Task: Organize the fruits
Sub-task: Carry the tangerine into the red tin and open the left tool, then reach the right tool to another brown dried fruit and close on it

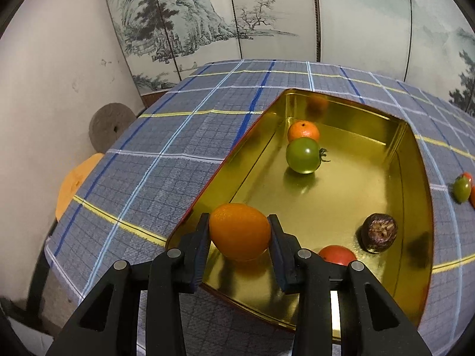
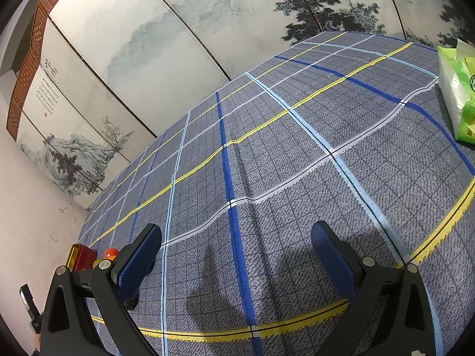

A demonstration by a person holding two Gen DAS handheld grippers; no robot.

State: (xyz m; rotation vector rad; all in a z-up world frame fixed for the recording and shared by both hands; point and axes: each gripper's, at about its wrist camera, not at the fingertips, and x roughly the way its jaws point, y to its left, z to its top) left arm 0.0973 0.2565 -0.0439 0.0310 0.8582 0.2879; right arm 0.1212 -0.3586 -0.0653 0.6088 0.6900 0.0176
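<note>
In the left wrist view my left gripper [image 1: 240, 225] is shut on an orange fruit [image 1: 240, 231], held over the near left corner of a gold tin box [image 1: 415, 160]. Inside the box lie a small orange [image 1: 302, 130], a green tomato [image 1: 303, 155], a dark brown wrinkled fruit [image 1: 379, 233] and a red tomato [image 1: 337, 254], partly hidden behind my right finger. More small tomatoes [image 1: 462, 188] lie on the cloth at the right edge. In the right wrist view my right gripper [image 2: 237, 243] stands open above bare plaid cloth, nothing between its fingers.
A blue-grey plaid tablecloth [image 2: 267, 154] covers the table. A green and white plastic packet [image 2: 457, 95] lies at the far right. The box's red outside [image 2: 81, 256] and small fruits [image 2: 110, 253] show at the left. A painted folding screen [image 1: 207, 23] stands behind the table.
</note>
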